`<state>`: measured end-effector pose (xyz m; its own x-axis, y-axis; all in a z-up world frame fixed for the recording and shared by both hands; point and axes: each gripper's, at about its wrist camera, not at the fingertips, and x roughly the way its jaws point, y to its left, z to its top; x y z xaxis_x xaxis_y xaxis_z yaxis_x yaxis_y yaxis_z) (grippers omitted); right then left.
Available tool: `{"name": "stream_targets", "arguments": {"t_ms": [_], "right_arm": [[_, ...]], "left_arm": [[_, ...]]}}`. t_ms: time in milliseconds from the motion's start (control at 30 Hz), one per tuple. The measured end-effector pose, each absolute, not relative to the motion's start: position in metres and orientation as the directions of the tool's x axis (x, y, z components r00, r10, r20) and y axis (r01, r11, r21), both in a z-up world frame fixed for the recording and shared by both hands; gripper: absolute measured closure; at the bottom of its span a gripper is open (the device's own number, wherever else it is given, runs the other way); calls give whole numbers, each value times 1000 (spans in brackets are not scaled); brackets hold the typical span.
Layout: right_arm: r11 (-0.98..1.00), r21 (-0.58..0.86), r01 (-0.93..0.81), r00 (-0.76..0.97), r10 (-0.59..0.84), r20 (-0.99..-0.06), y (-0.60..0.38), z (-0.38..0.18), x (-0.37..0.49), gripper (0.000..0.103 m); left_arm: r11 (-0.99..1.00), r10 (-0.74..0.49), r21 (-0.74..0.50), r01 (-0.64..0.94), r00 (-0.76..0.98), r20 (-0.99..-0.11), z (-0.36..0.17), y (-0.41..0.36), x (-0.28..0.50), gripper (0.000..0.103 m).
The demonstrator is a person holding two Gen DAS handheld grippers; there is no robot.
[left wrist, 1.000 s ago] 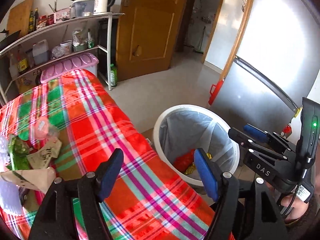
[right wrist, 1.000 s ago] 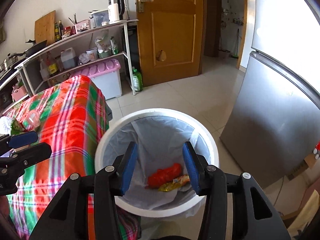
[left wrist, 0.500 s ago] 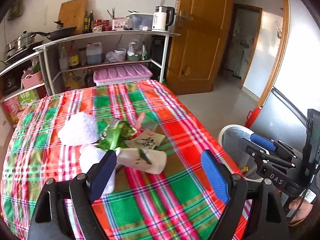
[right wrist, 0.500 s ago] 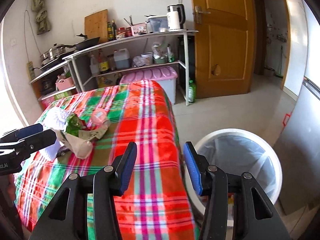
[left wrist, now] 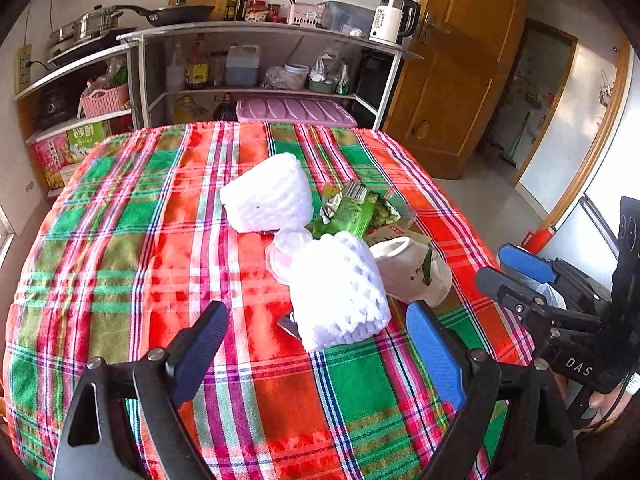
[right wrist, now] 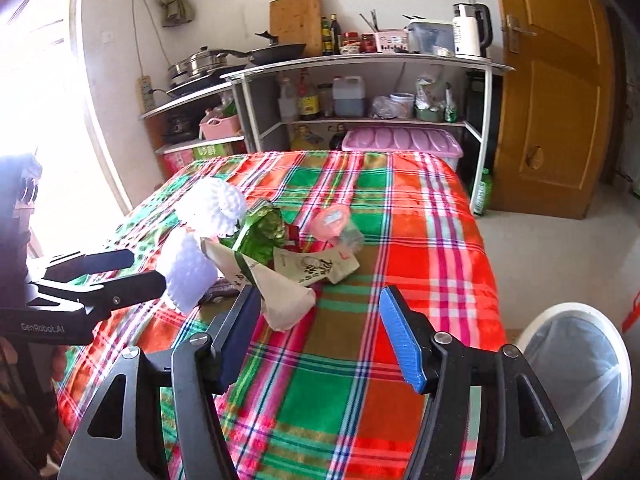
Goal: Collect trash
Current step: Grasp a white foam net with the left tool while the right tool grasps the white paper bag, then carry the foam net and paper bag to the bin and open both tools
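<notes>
A trash pile lies mid-table on the plaid cloth [left wrist: 132, 240]: two white foam nets [left wrist: 340, 288] [left wrist: 268, 196], a green snack wrapper [left wrist: 356, 212] and a tipped paper cup [left wrist: 412, 272]. My left gripper [left wrist: 320, 356] hovers just short of the nearer net, its jaws opening with nothing gripped. In the right wrist view the paper cup [right wrist: 280, 292], a printed paper wrapper [right wrist: 316, 264], a pink-lidded plastic cup [right wrist: 332, 220] and the green wrapper [right wrist: 260, 232] lie ahead. My right gripper [right wrist: 320, 332] has its jaws opening and empty. The white lined trash bin [right wrist: 576, 380] stands on the floor right of the table.
A metal shelf rack [right wrist: 360, 92] with bottles, pans and a kettle stands behind the table, and a pink-lidded storage box [right wrist: 400, 140] sits under it. A wooden door [right wrist: 560, 92] is at the right. A bright window is at the left. Tiled floor lies beyond the table's right edge.
Both grippers have swung away from the bin to face the trash pile on the table. Both pairs of jaws stand wider apart than before.
</notes>
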<state>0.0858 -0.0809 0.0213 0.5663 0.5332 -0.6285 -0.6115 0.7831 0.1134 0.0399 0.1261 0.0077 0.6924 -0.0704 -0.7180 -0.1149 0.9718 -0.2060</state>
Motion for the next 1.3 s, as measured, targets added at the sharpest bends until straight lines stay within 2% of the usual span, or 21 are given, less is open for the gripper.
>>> {"name": "stream_targets", "arguments": {"t_ms": [100,367,700,800,900,1133,1300], "right_arm": [[740,80,-668,532,550,-644,-62,16,87,40],[698,57,-714,476,544,-691,-40,-1,105,40],[650,55,-758,423,554,-717,-27,-12,112,40],[641,70,-764,408,565,-717,-26,-13,114,41],[639,64,-766,411,564,-716,-26,-12,113,51],[630,49,-775,412,563,-717,-27,-11,107,66],[630,44,-775,417,563,-714,-29,-10,106,66]], "left_arm": [[961,-126,-259,-97,680,-723,0,130,46,11],[969,-72,-211,-127,672,-737,-5,138,59,11],[960,-81,-239,-149,668,-740,-12,152,63,11],[959,-89,-243,-144,663,-744,-14,153,64,19],[958,-93,-247,-145,657,-748,-17,153,65,28],[958,-99,-250,-143,649,-754,-19,152,62,48],[957,-101,-252,-145,646,-757,-19,153,60,52]]}}
